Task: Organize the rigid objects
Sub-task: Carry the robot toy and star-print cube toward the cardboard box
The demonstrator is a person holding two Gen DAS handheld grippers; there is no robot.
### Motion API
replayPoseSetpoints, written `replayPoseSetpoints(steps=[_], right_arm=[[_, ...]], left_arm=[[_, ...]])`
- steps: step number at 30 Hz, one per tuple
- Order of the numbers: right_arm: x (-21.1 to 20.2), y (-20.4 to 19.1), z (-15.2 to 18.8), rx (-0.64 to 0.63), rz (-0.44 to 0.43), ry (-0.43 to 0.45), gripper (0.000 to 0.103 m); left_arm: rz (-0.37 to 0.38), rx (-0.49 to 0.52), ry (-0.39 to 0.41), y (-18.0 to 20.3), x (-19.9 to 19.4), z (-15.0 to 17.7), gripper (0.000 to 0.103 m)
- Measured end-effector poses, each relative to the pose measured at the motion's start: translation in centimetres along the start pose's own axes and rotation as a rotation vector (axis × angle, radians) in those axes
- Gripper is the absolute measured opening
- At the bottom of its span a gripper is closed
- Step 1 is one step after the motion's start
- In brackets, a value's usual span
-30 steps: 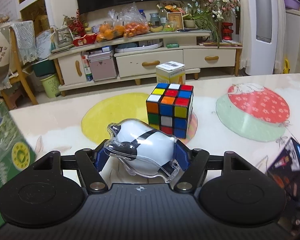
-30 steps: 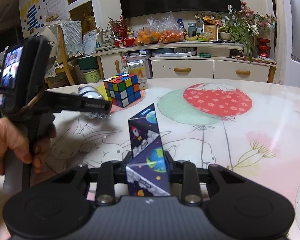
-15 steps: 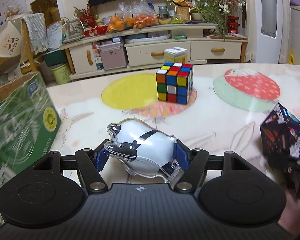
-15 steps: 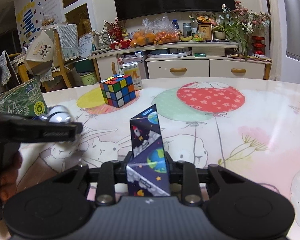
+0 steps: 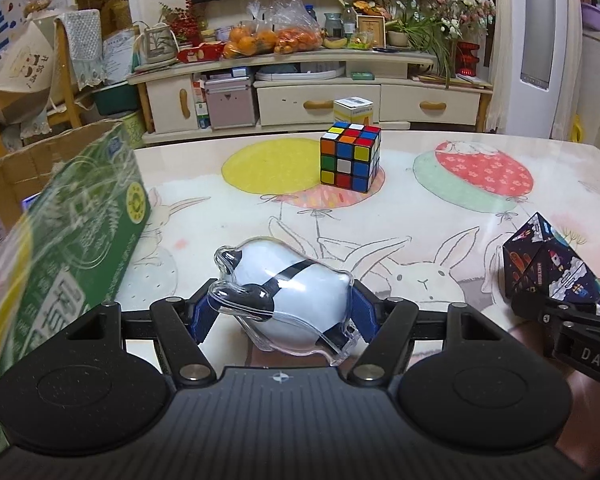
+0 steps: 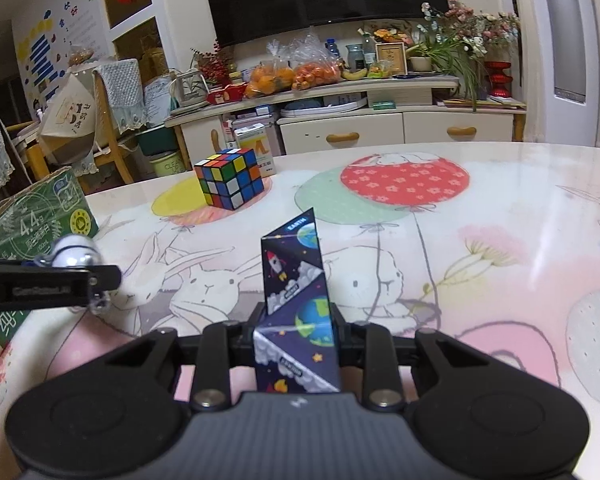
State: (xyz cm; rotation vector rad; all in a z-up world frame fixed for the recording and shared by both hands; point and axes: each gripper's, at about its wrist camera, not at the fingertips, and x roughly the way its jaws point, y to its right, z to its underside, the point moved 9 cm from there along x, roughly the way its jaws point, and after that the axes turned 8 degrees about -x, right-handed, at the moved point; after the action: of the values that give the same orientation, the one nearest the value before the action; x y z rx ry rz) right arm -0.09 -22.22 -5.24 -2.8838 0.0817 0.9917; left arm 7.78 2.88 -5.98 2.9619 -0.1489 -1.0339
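Note:
My left gripper [image 5: 278, 312] is shut on a white penguin toy in a clear plastic shell [image 5: 288, 296] and holds it above the table. It also shows at the left of the right wrist view [image 6: 74, 258]. My right gripper [image 6: 296, 340] is shut on a dark space-print folding puzzle [image 6: 296, 304], seen too at the right of the left wrist view [image 5: 552, 268]. A Rubik's cube [image 5: 351, 156] [image 6: 230, 178] stands on the table ahead, apart from both grippers.
An open green cardboard box [image 5: 68, 240] [image 6: 40, 216] stands at the table's left edge, close to my left gripper. A small yellow-and-white carton [image 5: 353, 108] stands behind the cube. The balloon-and-rabbit tablecloth [image 6: 440, 248] covers the table.
Both grippers have pulled back from the cube, each still holding its object. The left gripper has moved left toward the green box, which now fills more of its view.

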Motion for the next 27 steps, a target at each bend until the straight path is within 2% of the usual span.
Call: replayPoseSetpoints(steps=[12,27], right_arm=[[-1.6,-1.0,1.2,-0.007,0.048,-0.004,0.027],[-4.2,-2.9,1.9,-0.003,0.039,-0.019,0.027]], left_arm=[[0.003,-0.015,0.002,-1.1,-2.7,0.9,0.084],[0.008,-0.004,0.011,-1.7,-4.5,0.4,0.084]])
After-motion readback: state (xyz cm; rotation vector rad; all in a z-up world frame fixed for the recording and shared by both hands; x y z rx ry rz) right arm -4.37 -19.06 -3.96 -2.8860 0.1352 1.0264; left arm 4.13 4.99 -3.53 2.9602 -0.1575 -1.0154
